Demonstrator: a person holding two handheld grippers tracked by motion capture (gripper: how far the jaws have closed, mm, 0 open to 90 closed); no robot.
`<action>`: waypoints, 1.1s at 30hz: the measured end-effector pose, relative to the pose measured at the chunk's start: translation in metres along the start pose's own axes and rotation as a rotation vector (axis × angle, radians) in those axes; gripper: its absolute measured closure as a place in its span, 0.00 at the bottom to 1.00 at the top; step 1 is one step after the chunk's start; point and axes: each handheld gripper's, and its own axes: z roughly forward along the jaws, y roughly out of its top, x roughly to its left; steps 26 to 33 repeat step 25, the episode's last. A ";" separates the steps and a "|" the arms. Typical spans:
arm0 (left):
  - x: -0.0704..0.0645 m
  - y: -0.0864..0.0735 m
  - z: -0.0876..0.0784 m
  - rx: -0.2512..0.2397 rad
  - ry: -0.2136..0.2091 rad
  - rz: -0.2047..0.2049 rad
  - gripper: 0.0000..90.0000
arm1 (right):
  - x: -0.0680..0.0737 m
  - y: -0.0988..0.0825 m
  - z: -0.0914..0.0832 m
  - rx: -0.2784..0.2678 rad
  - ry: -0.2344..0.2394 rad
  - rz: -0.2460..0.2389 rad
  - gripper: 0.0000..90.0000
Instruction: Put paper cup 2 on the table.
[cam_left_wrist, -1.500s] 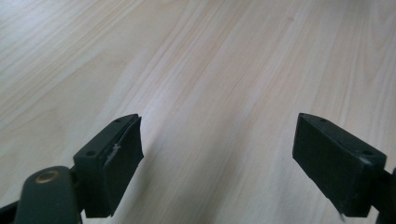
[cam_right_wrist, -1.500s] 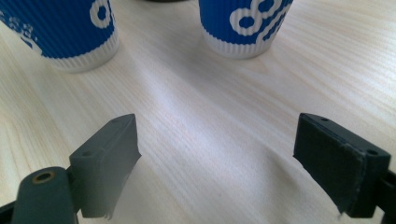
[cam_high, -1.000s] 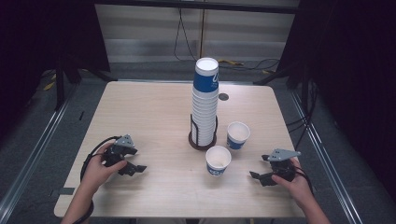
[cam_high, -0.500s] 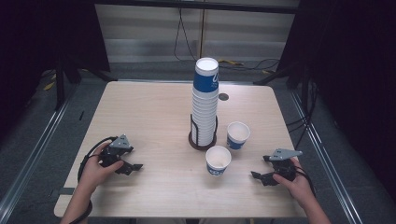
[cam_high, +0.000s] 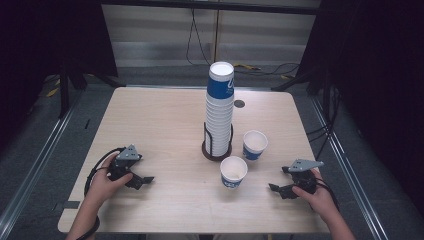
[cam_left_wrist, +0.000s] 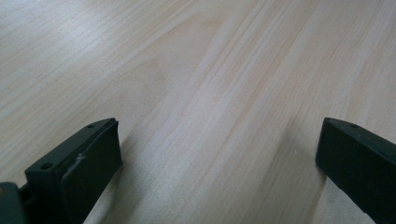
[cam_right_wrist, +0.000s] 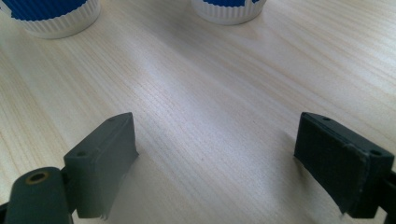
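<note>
While its jaws have just been opening over bare wood, the left gripper (cam_high: 142, 180) is resting near-left, empty; the right gripper (cam_high: 278, 189) is gaping near-right, just beside two loose blue-and-white paper cups (cam_high: 233, 172) fronting the tall stack of paper cups (cam_high: 219, 110).

Two cups (cam_high: 234, 171) right of stack (cam_high: 219, 110)

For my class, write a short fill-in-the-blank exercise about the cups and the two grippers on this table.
1. The tall stack of cups stands in a black ____.
2. Beside the stack, ____ single cups stand upright on the table.
3. The left gripper has jaws that are ____, with nothing between them.
4. The cup nearer the person is ____ inside.

Missing words: holder; two; open; empty
</note>
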 end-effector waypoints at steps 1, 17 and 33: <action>0.000 0.000 0.000 0.003 0.001 0.002 0.00 | 0.000 0.000 0.000 0.000 0.000 0.000 0.13; -0.001 0.000 0.000 0.005 0.011 -0.002 0.00 | 0.000 0.000 0.001 0.002 -0.003 0.002 0.12; -0.001 0.000 0.000 0.006 0.012 -0.002 0.00 | 0.000 0.000 0.001 0.002 -0.004 0.004 0.11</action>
